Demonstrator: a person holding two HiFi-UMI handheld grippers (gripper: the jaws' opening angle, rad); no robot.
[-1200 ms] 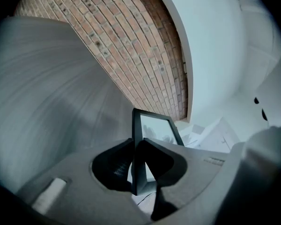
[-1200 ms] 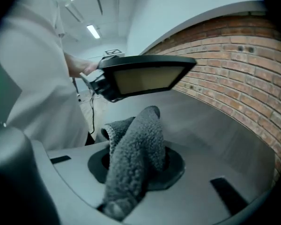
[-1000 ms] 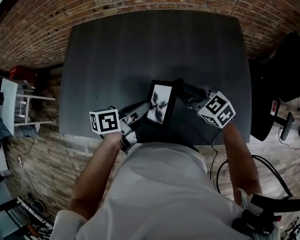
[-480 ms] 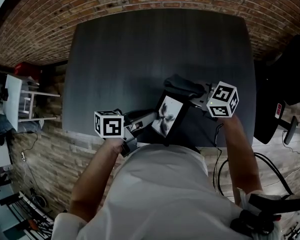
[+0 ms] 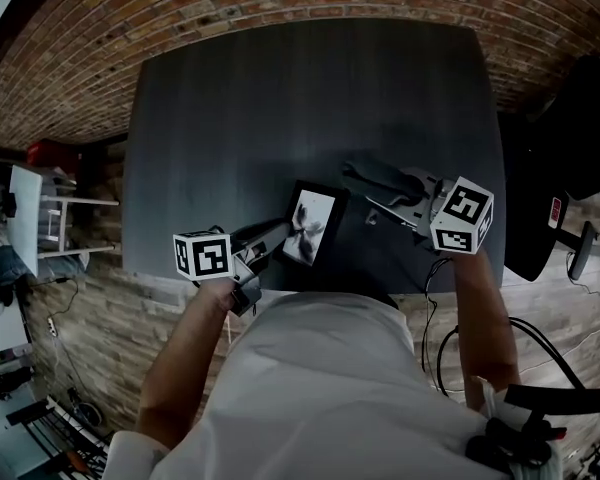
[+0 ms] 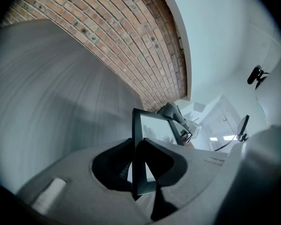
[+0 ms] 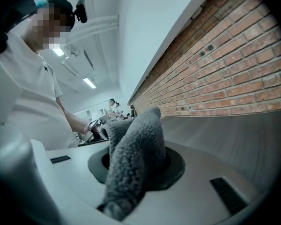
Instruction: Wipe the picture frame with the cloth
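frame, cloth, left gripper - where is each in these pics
frame (image 5: 313, 220), head view, on the middle of its picture.
cloth (image 7: 133, 156), right gripper view, on the fold held between the jaws.
left gripper (image 6: 138, 167), left gripper view, between its fingertips, shut on the frame's edge.

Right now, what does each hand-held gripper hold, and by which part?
The left hand-held gripper clamps the picture frame by the black border on its near side. The right hand-held gripper clamps the grey cloth at a bunched fold.
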